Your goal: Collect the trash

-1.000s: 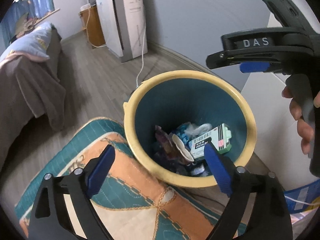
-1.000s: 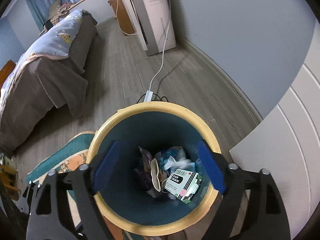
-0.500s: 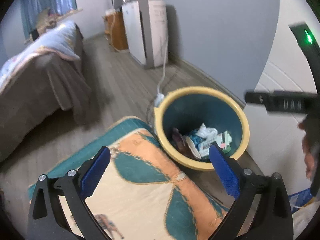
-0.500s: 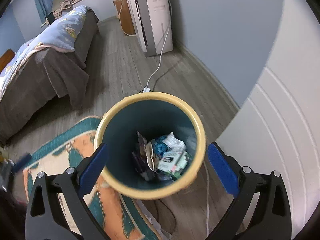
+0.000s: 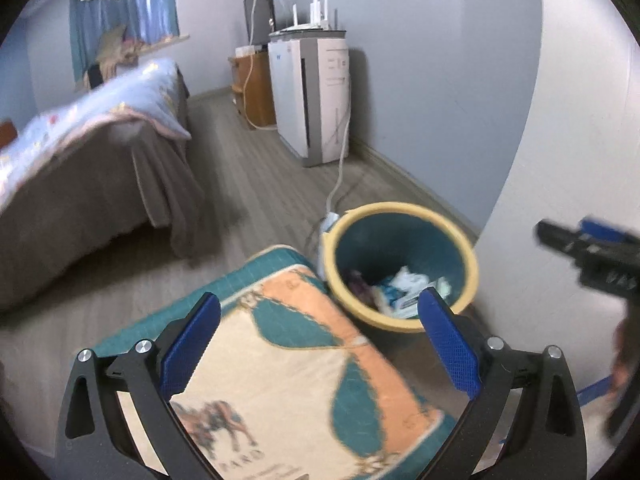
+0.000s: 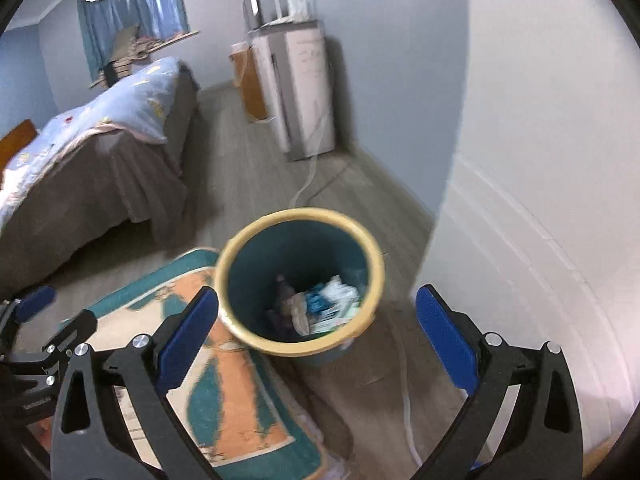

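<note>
While both jaws gape empty, left gripper [image 5: 318, 334] & right gripper [image 6: 316, 326] sit at frame bottom. Trash bin [image 6: 240, 252], centre frame, holds wrappers [image 6: 320, 308].

- Rug [image 5: 280, 392]: blurred capitals under the horse figure near its lower edge, looks like "PARO"; reading uncertain.
- Right gripper [image 5: 592, 256], body seen in the left wrist view: pale lettering, too smeared to read.
- Left gripper [image 6: 36, 368], body seen in the right wrist view: small white line of print, illegible.
- Packaging in the trash bin [image 6: 240, 256]: print visible, unreadable.
- White appliance [image 5: 316, 92] by the wall: faint panel markings, unreadable.
</note>
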Tool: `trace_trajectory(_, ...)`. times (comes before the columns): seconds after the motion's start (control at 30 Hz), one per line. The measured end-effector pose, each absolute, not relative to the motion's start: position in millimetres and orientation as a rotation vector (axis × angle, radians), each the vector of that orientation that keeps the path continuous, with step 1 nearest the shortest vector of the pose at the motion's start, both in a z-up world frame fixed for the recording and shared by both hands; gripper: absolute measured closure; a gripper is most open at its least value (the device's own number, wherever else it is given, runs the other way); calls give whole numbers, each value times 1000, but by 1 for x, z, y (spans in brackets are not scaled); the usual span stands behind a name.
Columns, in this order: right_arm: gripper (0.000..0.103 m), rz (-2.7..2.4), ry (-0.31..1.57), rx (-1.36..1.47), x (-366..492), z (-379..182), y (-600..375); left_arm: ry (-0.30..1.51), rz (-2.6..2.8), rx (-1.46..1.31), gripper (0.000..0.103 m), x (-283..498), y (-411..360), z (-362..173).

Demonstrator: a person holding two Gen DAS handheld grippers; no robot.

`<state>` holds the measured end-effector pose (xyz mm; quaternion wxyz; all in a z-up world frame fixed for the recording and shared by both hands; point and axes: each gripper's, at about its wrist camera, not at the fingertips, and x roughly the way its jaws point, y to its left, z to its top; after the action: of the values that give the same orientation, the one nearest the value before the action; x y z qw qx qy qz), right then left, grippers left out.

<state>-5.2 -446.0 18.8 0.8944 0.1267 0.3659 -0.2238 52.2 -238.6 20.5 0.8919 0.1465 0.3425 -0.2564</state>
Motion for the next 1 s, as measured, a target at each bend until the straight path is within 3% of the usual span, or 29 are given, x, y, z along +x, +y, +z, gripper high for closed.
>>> trace_trajectory(0.33, 6, -533, 852, 304, -10, 1, -456, 650, -523, 293, 5, 60, -233, 22)
trace_trajectory(1.0, 6, -521, 831, 263, -11, 7, -437, 664, -527, 266, 5, 66, -218, 21)
